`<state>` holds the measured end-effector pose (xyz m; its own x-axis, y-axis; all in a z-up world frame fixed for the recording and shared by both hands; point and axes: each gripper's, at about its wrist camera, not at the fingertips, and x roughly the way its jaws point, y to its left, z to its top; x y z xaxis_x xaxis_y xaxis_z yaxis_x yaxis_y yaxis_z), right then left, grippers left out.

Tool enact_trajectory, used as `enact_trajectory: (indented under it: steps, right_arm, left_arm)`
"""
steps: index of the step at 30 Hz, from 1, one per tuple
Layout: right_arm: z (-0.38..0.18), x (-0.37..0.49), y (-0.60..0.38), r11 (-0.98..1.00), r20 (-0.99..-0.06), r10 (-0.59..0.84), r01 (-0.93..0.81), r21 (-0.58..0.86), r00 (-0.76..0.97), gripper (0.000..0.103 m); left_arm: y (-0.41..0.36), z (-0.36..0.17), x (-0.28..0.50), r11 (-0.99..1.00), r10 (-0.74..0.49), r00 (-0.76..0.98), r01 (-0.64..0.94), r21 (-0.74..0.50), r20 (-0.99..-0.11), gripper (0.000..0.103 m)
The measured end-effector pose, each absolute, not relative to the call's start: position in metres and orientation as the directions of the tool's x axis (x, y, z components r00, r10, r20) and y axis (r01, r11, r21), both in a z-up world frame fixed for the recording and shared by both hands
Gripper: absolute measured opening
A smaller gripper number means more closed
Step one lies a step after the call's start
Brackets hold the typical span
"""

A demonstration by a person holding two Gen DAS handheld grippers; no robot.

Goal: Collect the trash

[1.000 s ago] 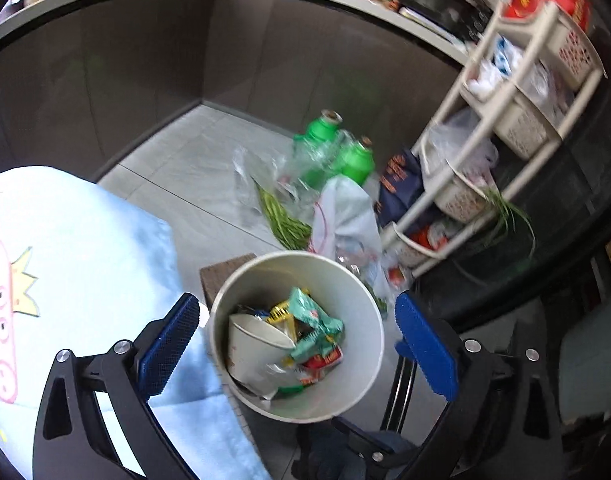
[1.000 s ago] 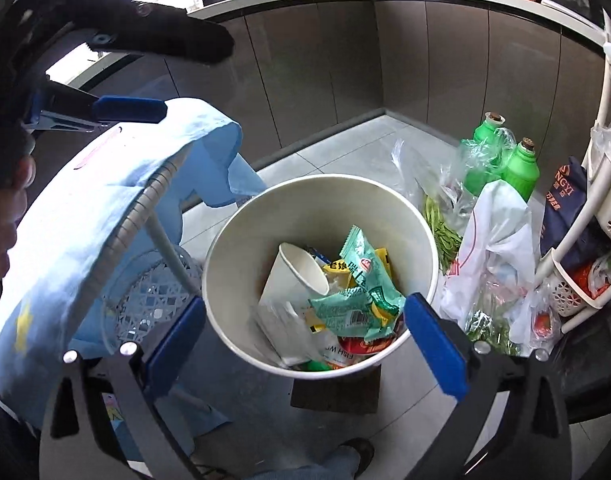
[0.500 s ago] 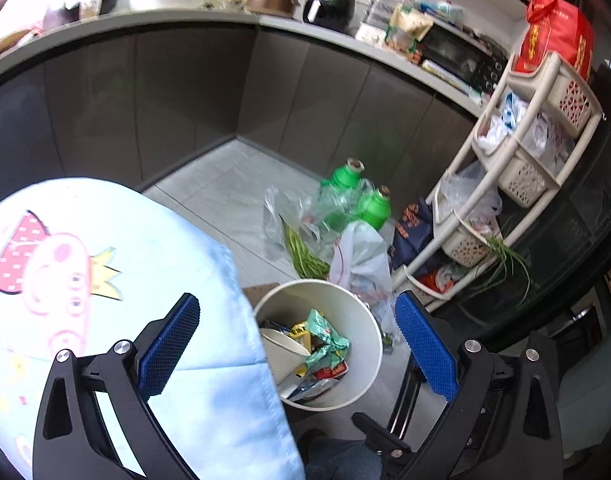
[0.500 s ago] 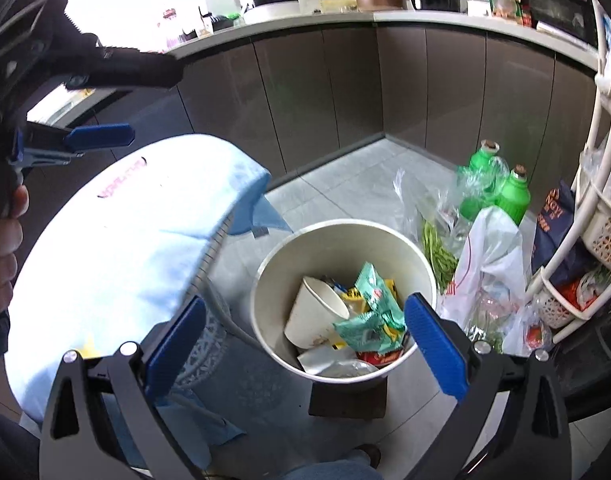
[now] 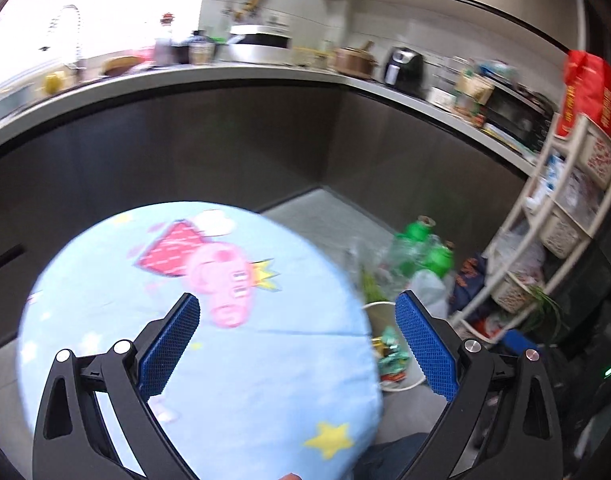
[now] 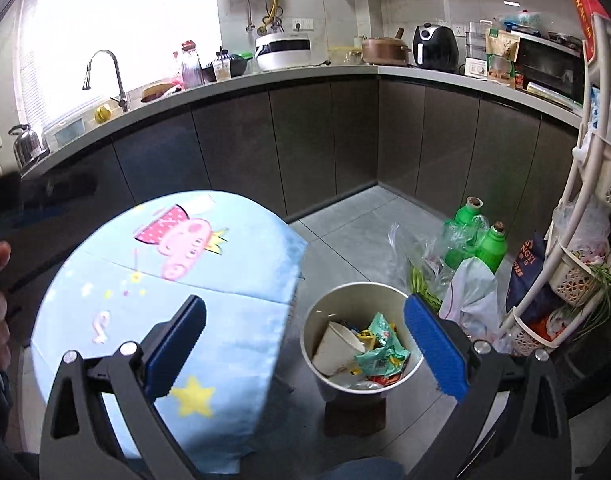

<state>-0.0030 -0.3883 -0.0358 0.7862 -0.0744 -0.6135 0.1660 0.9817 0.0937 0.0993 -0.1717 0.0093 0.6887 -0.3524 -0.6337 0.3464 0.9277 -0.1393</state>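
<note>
Above table (image 5: 105, 264) & bin (image 6: 317, 312), both jaws wide, empty.

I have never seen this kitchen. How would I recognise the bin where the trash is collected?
Find the round table with the light blue cartoon cloth. On the grey floor beside it, in front of the green bottles and plastic bags, stands the trash bin. It is the only open, round, cream bucket, and it holds a paper cup and green snack wrappers.

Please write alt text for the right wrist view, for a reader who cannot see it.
An open, empty right hand-held gripper hangs above a white bin on a kitchen floor, holding a paper cup and wrappers. A round table in a blue cartoon cloth stands left; green bottles stand behind.
</note>
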Motion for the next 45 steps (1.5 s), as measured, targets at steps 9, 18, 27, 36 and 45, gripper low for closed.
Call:
enact_trajectory:
  steps: [9, 18, 27, 36, 45]
  right_arm:
    - [0.006, -0.018, -0.327, 0.975, -0.661, -0.079, 0.195, 0.104, 0.746, 0.1]
    - [0.01, -0.026, -0.258, 0.987, -0.68, -0.119, 0.158, -0.004, 0.724, 0.099]
    - [0.007, -0.027, -0.235, 0.99, -0.687, -0.127, 0.13, -0.048, 0.716, 0.099]
    - [0.006, -0.024, -0.235, 0.99, -0.69, -0.128, 0.131, -0.049, 0.712, 0.099]
    - [0.005, -0.024, -0.239, 0.99, -0.694, -0.124, 0.131, -0.044, 0.709, 0.099]
  left_arm:
    - [-0.09, 0.015, 0.053, 0.987, -0.13, 0.721, 0.163, -0.016, -0.68, 0.094]
    - [-0.04, 0.001, 0.017, 0.996, -0.04, 0.706, 0.083, 0.026, -0.707, 0.094]
    - [-0.028, -0.005, 0.005, 0.997, -0.024, 0.694, 0.071, 0.035, -0.719, 0.094]
    - [-0.033, -0.006, 0.01, 0.996, -0.027, 0.687, 0.081, 0.039, -0.726, 0.094]
    - [-0.036, -0.008, 0.01, 0.996, -0.026, 0.684, 0.082, 0.041, -0.729, 0.094]
